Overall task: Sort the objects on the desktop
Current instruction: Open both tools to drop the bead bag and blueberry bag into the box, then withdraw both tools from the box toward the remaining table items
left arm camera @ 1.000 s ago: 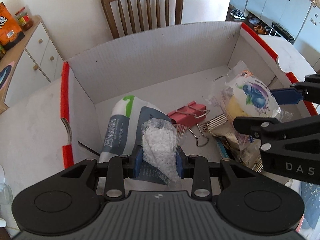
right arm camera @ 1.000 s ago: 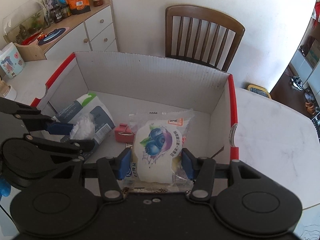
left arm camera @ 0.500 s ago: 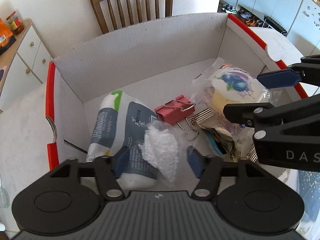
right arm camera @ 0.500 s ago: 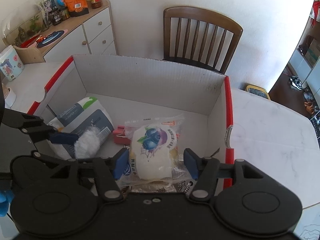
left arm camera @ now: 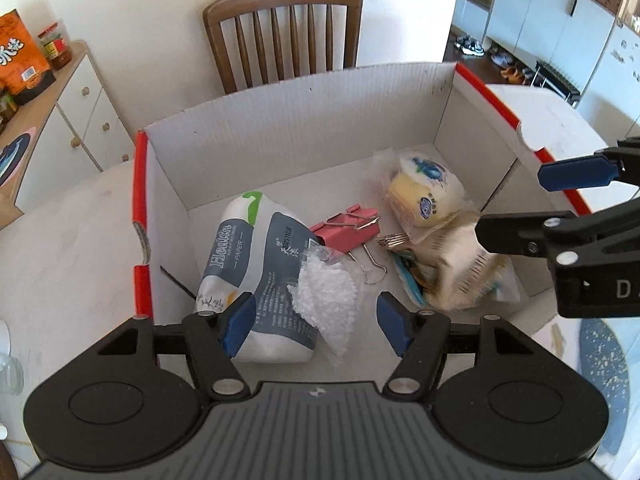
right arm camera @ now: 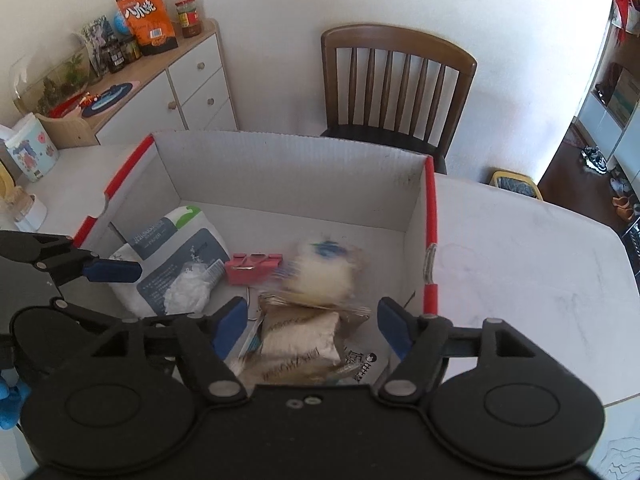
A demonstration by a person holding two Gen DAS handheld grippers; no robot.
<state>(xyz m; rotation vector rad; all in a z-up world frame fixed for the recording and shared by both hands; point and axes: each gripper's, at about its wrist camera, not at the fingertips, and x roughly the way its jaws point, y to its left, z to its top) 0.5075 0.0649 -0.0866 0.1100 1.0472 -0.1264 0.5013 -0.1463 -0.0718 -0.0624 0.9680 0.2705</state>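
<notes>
A white cardboard box with red rims (left arm camera: pixel 141 184) (right arm camera: pixel 430 216) sits on the white table. Inside lie a tissue pack (left arm camera: pixel 248 256) (right arm camera: pixel 168 248), a small bag of white beads (left arm camera: pixel 326 300) (right arm camera: pixel 188 290) on top of it, a pink binder clip (left arm camera: pixel 348 228) (right arm camera: pixel 254 268), a blueberry bread packet (left arm camera: pixel 426 196) (right arm camera: pixel 324 276) and a beige snack packet (left arm camera: pixel 464 276) (right arm camera: pixel 296 344). My left gripper (left arm camera: pixel 316 326) is open and empty just above the bead bag. My right gripper (right arm camera: pixel 308 322) is open and empty above the bread packet, which looks blurred.
A wooden chair (left arm camera: pixel 280 28) (right arm camera: pixel 396 80) stands behind the box. A white cabinet with jars and an orange snack bag (right arm camera: pixel 146 12) is at the back left. Bare table (right arm camera: pixel 520 252) lies right of the box.
My left gripper opened and let go of the bead bag, which now rests on the tissue pack. My right gripper opened and released the bread packet, which dropped into the box.
</notes>
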